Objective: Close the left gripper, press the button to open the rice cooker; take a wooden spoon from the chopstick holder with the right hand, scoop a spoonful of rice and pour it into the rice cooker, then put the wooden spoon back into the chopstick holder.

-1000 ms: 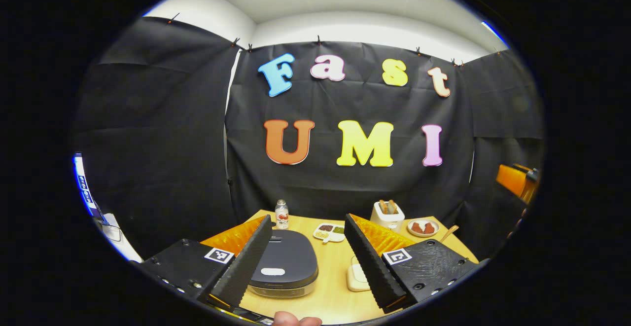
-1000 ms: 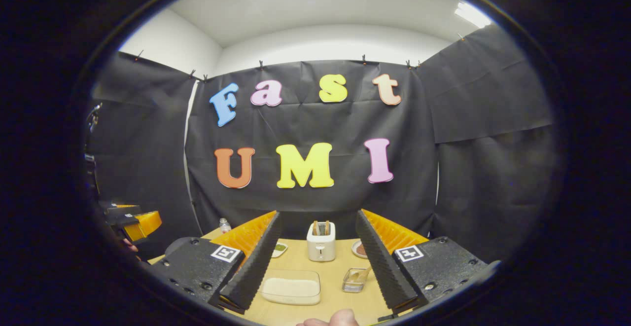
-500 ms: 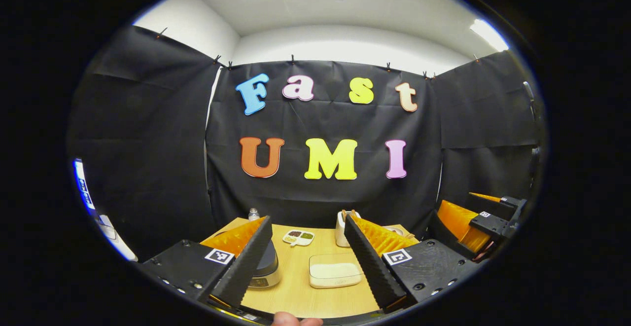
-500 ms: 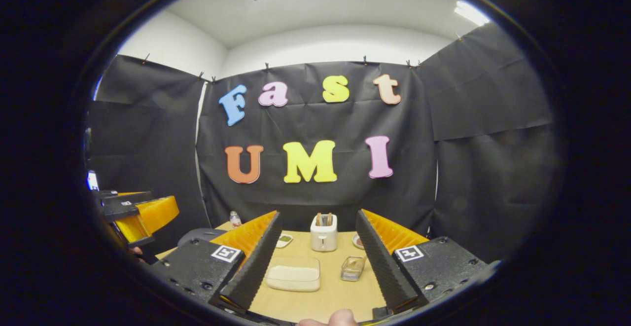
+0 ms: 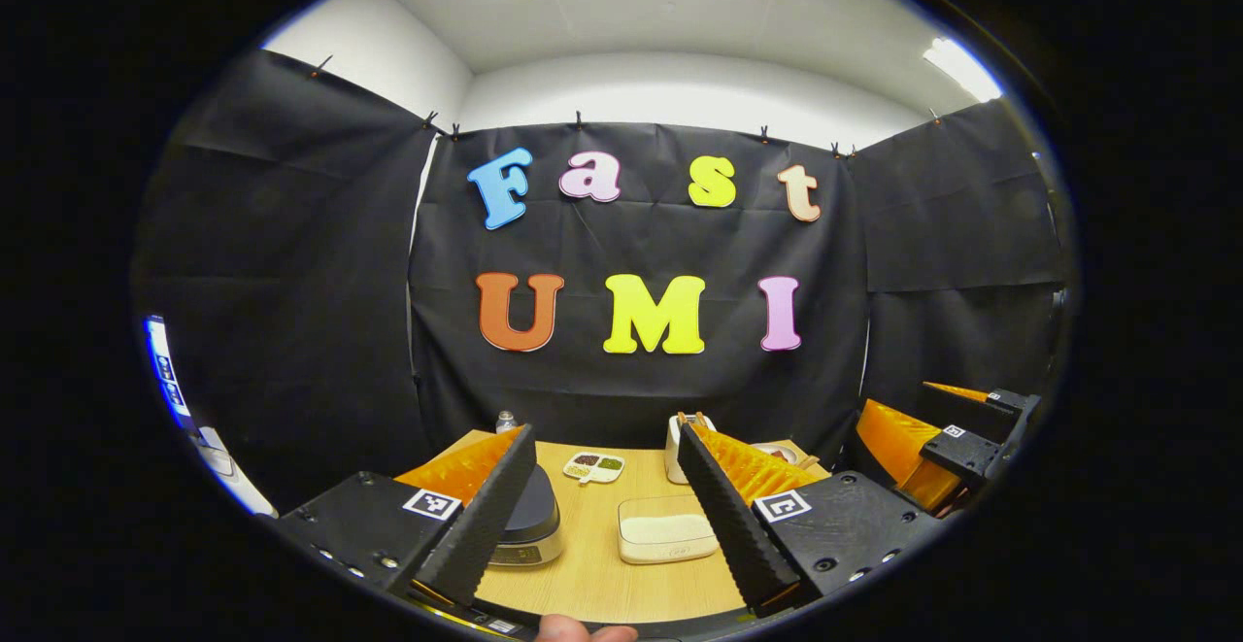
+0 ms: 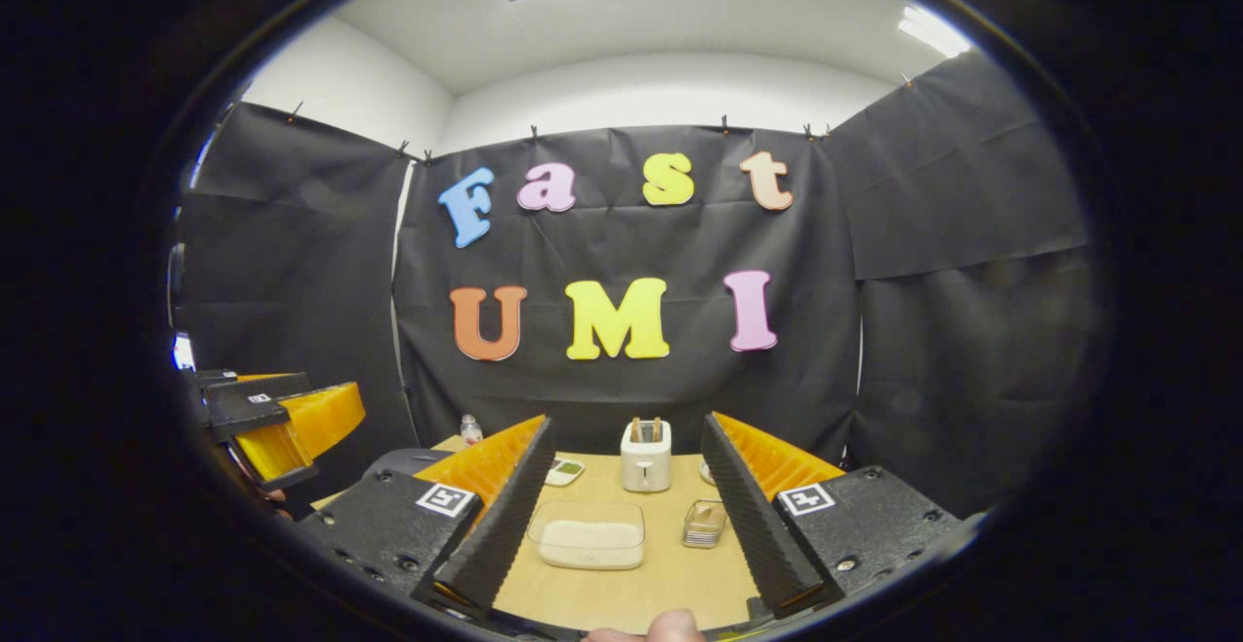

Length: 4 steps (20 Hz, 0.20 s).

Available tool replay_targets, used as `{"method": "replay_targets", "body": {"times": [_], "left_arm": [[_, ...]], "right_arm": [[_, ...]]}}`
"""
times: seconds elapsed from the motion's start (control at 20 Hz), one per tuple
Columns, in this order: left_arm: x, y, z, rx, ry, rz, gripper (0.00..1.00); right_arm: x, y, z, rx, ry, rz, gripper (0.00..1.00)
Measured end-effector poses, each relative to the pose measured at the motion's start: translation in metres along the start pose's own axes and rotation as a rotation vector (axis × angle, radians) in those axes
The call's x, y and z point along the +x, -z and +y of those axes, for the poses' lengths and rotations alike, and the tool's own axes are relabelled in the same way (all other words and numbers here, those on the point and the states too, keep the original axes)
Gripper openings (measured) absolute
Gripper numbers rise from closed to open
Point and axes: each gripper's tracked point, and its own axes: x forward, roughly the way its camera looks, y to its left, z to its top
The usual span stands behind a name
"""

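While lidded, rice box (image 6: pixel 589 535) holds rice (image 6: pixel 588 534).

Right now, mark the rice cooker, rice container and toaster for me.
rice cooker (image 5: pixel 534 516): left gripper view, on its dark lid.
rice container (image 6: pixel 589 537): right gripper view, on the rice inside the clear box.
toaster (image 6: pixel 646 462): right gripper view, on its white front.

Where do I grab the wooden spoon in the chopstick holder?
Likely the handle end at the top of the chopstick holder, coming down from above with the open right gripper: the holder's walls enclose the rest. Detail there is too small to make out.
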Motion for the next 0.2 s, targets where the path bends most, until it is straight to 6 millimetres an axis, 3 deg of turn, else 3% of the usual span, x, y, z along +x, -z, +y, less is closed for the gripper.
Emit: {"method": "replay_targets", "body": {"times": [0.2], "left_arm": [[0.0031, -0.0030, 0.0032, 0.005, 0.006, -0.010, 0.94]], "right_arm": [[0.0025, 0.0085, 0.0111, 0.005, -0.010, 0.018, 0.96]]}}
